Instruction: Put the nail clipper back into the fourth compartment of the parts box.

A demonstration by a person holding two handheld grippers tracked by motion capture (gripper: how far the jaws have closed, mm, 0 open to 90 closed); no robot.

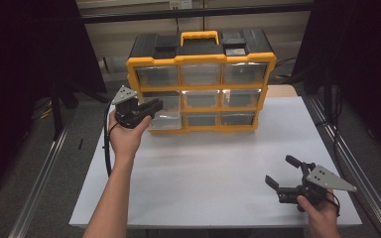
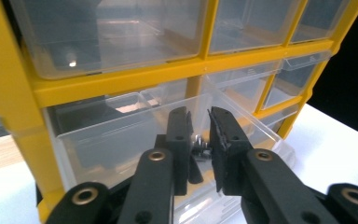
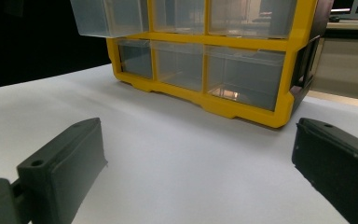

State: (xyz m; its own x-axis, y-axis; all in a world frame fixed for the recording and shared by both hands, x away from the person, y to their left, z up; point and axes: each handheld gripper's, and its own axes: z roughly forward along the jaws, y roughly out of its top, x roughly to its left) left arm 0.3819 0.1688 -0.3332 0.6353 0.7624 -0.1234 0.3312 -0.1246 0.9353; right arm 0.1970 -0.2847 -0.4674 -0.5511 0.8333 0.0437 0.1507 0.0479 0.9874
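Screw (image 2: 200,143) is pinched in the left claw (image 2: 199,140), held over a pulled-out clear drawer (image 2: 121,140) of the yellow parts organizer (image 1: 201,82) on the white worktop (image 1: 213,168); the right claw (image 1: 284,174) is held wide apart above the worktop's near right part.

Both grippers black plastic, two flat-padded jaws each. Left gripper (image 1: 151,105): grey three-cornered plate on top w/ small dark holes, black cable trailing down by the wrist. Right gripper (image 1: 284,171): same grey plate, dark holes. Brass-coloured rivets at left jaw pivots; small silver screw betw. jaws. Forearms bare, no sleeves.
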